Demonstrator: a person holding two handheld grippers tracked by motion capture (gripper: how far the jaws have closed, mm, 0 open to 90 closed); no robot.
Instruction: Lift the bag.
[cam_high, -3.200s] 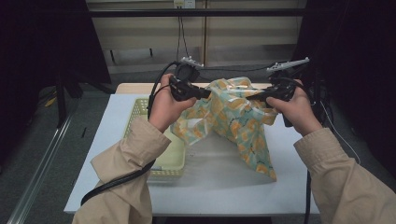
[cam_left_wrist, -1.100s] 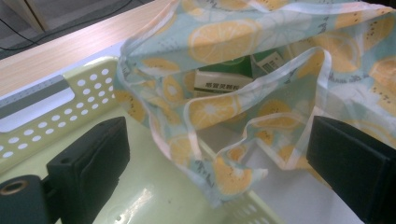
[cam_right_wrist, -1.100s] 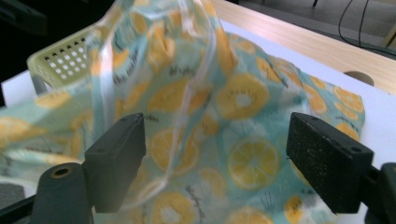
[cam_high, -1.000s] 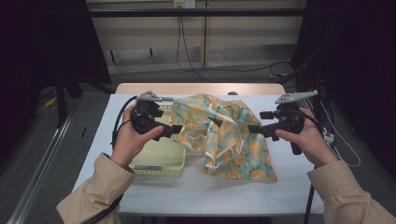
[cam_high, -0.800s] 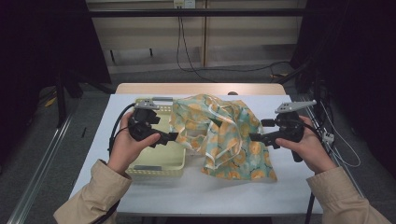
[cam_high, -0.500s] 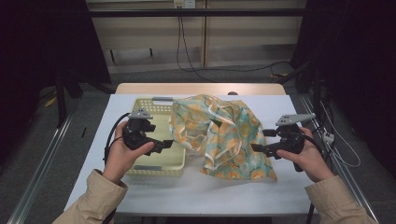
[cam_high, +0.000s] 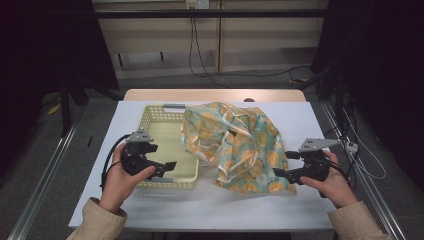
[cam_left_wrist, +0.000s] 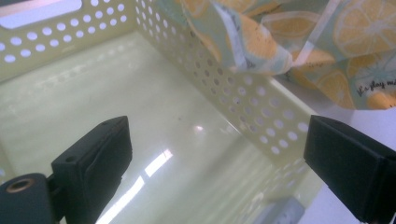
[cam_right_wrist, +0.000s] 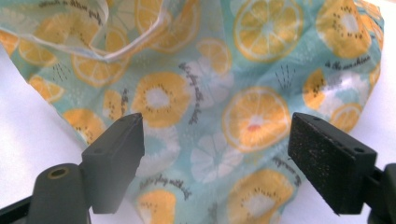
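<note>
a: on the white table (cam_high: 150, 205), dark room behind, the fruit-print cloth (cam_high: 240, 145) droops over the yellow basket (cam_high: 165, 125) edge.

b: left gripper (cam_high: 167, 166) and right gripper (cam_high: 280, 173) both spread, empty. cloth's underside is hidden.

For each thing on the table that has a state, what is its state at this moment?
Printed cloth: crumpled in a heap, one edge draped over the basket's wall, held by no gripper.
Basket: upright, nothing on the part of its floor that shows.
Left gripper: open, above the basket.
Right gripper: open, facing the cloth, gripping nothing.
</note>
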